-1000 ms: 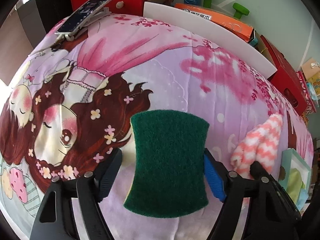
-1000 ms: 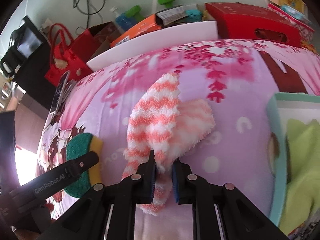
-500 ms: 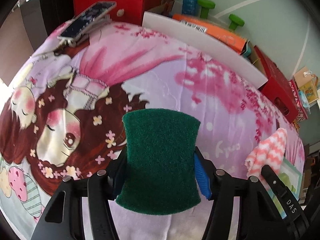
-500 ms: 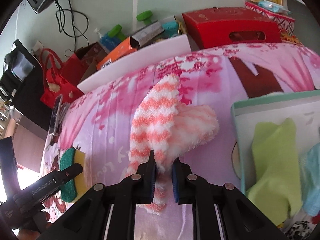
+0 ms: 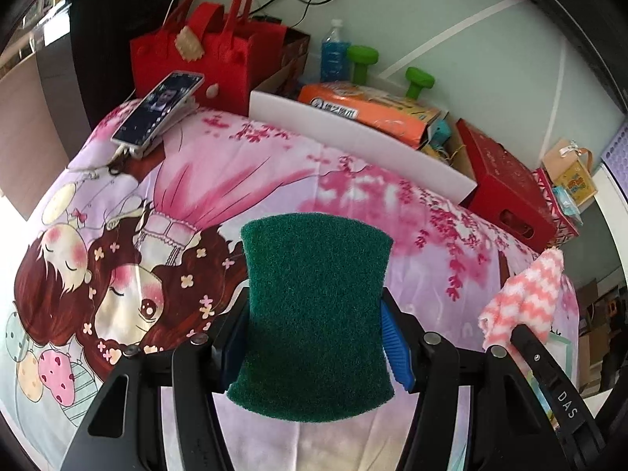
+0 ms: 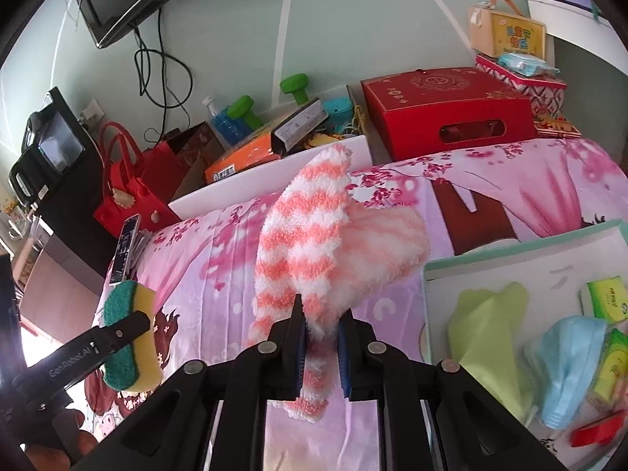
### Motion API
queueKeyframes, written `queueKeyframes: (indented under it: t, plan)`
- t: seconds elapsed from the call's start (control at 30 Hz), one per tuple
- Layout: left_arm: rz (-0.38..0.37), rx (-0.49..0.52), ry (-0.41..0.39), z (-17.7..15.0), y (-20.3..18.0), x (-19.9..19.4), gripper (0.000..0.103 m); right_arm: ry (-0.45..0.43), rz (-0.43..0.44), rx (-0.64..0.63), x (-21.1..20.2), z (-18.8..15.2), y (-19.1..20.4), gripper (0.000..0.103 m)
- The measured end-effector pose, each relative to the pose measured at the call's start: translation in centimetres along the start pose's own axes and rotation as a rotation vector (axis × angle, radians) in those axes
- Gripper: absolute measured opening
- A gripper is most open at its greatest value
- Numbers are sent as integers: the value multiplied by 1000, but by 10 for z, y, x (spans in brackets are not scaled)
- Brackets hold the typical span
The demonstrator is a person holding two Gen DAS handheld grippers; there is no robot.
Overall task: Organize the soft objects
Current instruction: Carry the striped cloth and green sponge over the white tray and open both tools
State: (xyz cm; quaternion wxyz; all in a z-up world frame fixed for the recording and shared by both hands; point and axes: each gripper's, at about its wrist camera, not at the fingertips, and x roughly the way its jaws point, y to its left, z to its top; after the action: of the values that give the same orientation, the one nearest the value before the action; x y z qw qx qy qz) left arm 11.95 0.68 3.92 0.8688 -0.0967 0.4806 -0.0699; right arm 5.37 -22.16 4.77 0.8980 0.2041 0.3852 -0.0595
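My left gripper [image 5: 314, 333] is shut on a green scouring sponge [image 5: 314, 314], green face toward the camera, lifted off the pink cartoon bedspread [image 5: 196, 180]. From the right wrist view the same sponge [image 6: 131, 333] shows its yellow foam side, with the left gripper's finger across it. My right gripper [image 6: 320, 333] is shut on a fluffy pink-and-white striped sock [image 6: 306, 243], which hangs above the bed. The sock [image 5: 526, 294] also shows at the right of the left wrist view. A teal-rimmed tray [image 6: 510, 251] at the right holds several soft items.
In the tray lie a lime cloth [image 6: 490, 325], a light blue cloth [image 6: 569, 361] and small packets. A phone [image 5: 159, 108] rests at the bed's far left. Behind the bed stand a white foam board [image 5: 353, 137], red bags [image 5: 204, 51], red boxes [image 6: 447, 110] and green dumbbells [image 5: 418, 80].
Both grippers have risen with their loads. The left jaws closed in on the sponge and lifted it off the bedspread. The sock now hangs clear, and more of the tray shows.
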Motion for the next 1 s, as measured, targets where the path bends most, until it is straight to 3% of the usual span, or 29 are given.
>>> queueKeyframes:
  t: [0.33, 0.67, 0.87, 1.0]
  plan:
    - [-36, 122, -29, -9, -50, -11, 62, -18, -56, 64, -20, 2, -36, 14]
    - [-116, 261, -56, -30, -111, -19, 62, -68, -106, 209, -52, 6, -99, 14]
    - [-182, 375, -65, -50, -156, -21, 62, -125, -187, 309, -84, 3, -137, 14]
    - [-219, 448, -65, -65, -182, -19, 62, -153, -297, 331, -101, 3, -154, 14]
